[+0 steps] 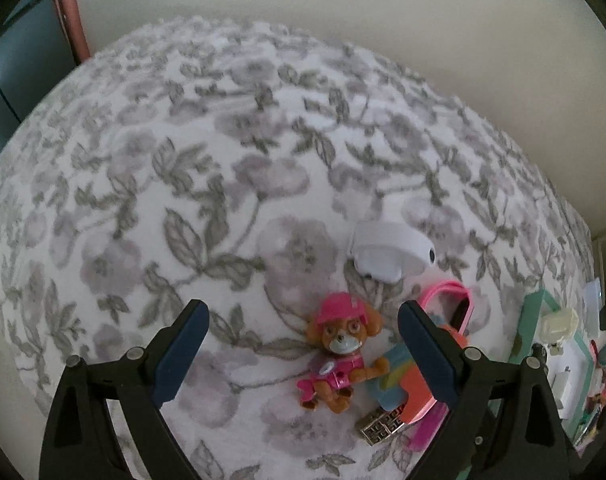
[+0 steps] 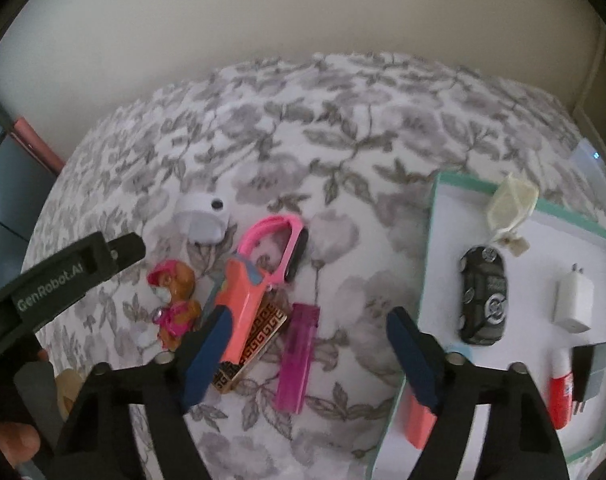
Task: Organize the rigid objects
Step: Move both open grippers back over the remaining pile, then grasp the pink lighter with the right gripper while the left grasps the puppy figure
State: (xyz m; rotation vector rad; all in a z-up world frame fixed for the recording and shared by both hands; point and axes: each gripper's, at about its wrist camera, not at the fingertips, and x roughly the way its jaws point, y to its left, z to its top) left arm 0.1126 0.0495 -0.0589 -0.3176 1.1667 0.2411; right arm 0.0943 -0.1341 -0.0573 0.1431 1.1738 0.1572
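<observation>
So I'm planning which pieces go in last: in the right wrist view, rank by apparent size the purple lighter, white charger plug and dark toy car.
1. Dark toy car, in the teal-rimmed white tray.
2. Translucent purple lighter, nearly as long but slimmer, and nearer the camera, so this order is unsure.
3. White charger plug, clearly smallest.

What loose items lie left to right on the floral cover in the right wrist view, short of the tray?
Pup figure → coral toy car → purple lighter; the white gadget and pink band sit behind, overlapping.
</observation>
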